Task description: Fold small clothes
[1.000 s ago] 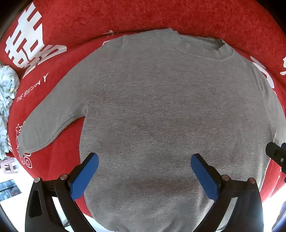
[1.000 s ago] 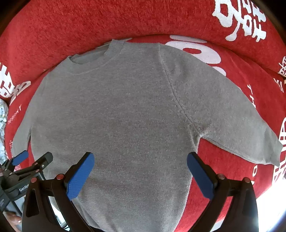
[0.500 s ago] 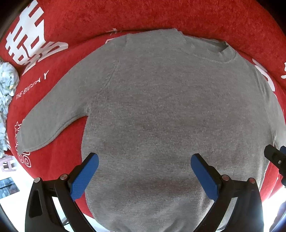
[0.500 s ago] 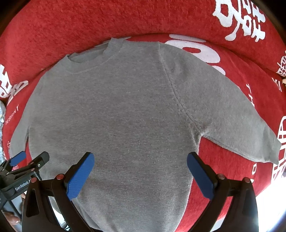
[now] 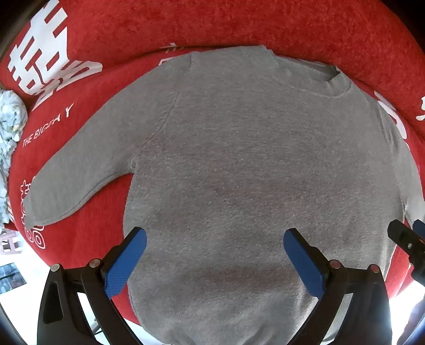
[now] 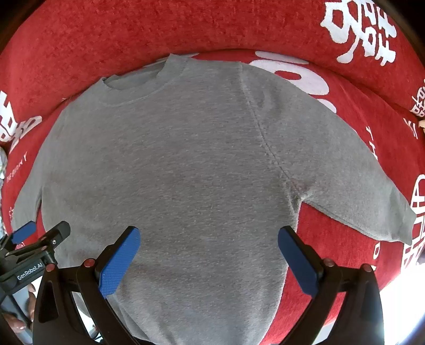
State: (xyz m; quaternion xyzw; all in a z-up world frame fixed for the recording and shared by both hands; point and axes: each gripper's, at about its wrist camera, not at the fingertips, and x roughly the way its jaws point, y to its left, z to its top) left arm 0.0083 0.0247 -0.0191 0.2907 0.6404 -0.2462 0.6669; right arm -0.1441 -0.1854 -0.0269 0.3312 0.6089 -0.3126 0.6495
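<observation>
Item: grey sweater (image 5: 252,172) (image 6: 186,172), long-sleeved, crew neck, laid flat and face-up on a red plush cover (image 5: 239,24) (image 6: 132,29) printed with white characters and lettering. Collar lies at the far edge, against the raised red backing; hem hangs nearest the cameras, over the front edge of the cover. One sleeve (image 5: 79,169) spreads out to the left in the left wrist view, cuff resting on the red fabric; the other sleeve (image 6: 358,185) spreads out to the right in the right wrist view, likewise flat. Left gripper (image 5: 215,254): jaws released, spread wide, blue pads on either side of the lower body of the sweater, holding nothing. Right gripper (image 6: 208,252): jaws released, spread wide over the lower body nearer the right sleeve, holding nothing. Each gripper shows at the edge of the other's view. Pale patterned cloth (image 5: 10,124) bunched at the far left of the cover.
</observation>
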